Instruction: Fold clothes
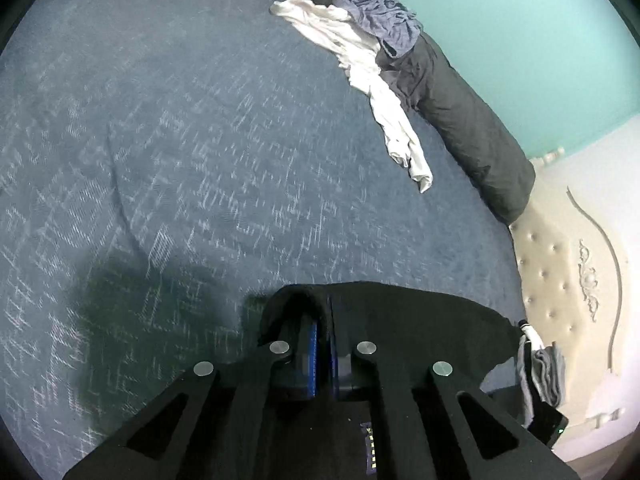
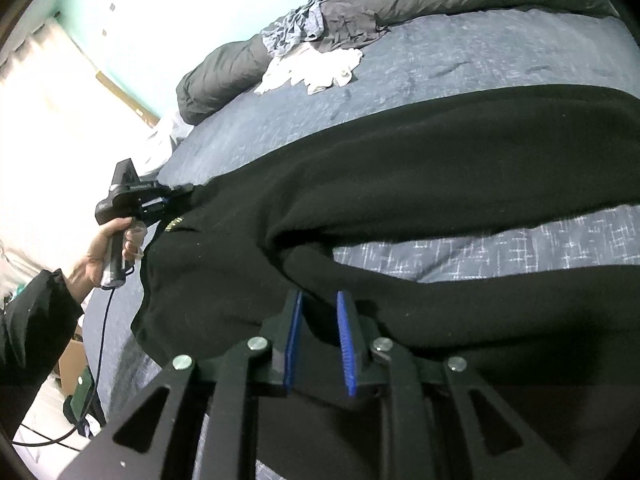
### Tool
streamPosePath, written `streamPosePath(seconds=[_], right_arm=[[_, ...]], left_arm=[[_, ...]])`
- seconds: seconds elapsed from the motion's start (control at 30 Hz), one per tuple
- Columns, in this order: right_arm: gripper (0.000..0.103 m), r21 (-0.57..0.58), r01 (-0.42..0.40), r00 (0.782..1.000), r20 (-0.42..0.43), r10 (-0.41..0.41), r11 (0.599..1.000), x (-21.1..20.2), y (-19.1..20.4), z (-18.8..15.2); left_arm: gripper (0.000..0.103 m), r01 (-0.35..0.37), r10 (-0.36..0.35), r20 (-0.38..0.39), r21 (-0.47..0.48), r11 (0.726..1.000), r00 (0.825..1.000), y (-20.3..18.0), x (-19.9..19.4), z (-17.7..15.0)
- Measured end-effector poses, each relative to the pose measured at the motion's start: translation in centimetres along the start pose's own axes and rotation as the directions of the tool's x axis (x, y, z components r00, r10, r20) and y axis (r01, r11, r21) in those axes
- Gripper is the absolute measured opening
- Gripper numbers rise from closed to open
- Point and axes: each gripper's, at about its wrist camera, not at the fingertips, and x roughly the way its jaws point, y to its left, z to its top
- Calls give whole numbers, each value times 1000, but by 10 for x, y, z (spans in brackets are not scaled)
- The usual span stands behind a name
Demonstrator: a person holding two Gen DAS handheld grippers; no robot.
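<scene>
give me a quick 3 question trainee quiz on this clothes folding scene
1. True or false: the left gripper has its jaws shut on the black garment.
2. How do the right gripper jaws stand? A) open B) clamped on the white cloth C) out of view
3. Fill in: the white cloth lies beside the dark ____ at the far edge of the bed.

Key: 1 true; 2 A; 3 duvet

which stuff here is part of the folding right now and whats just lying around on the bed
In the job:
black sweater
left gripper, shut on its edge
right gripper, open over it

Lying about:
white garment
blue-grey crumpled cloth
dark grey duvet roll
</scene>
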Motion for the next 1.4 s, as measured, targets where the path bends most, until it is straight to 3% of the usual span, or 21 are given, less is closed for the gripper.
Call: streamPosePath(seconds=[0.2, 0.4, 0.57, 0.77, 0.8, 0.87, 0.93, 1.4], right_arm=[[20, -9, -4, 1000, 4, 4, 1000, 0, 5, 0], [21, -24, -16, 1000, 6, 17, 1000, -1, 16, -1], [22, -45, -10, 1000, -3, 10, 999, -1, 18, -4], [22, -27, 1, 1000, -4, -1, 1000, 0, 12, -5], [22, -22, 1, 1000, -2, -1, 1000, -1, 11, -5], [24, -10, 0, 1000, 4, 0, 1000, -3, 10, -6], [26, -4, 6, 1000, 10, -6, 1000, -6, 11, -8], [30, 73, 49, 996, 76, -55, 996, -65, 22, -33]], left_arm=[[3, -66, 57, 133, 65, 996, 989, -22, -47, 25], [3, -105, 94, 181, 52, 993, 979, -27, -64, 54], [3, -156, 151, 123, 31, 987, 981, -6, -37, 54], [13, -83, 84, 50, -23, 996, 995, 17, -25, 38], [15, -84, 85, 55, -28, 996, 995, 20, -32, 35], [38, -83, 85, 61, -35, 996, 995, 26, -52, 25], [46, -75, 77, 62, -30, 997, 995, 28, -70, 11], [48, -13, 14, -115, 9, 1000, 993, 32, -110, -127]])
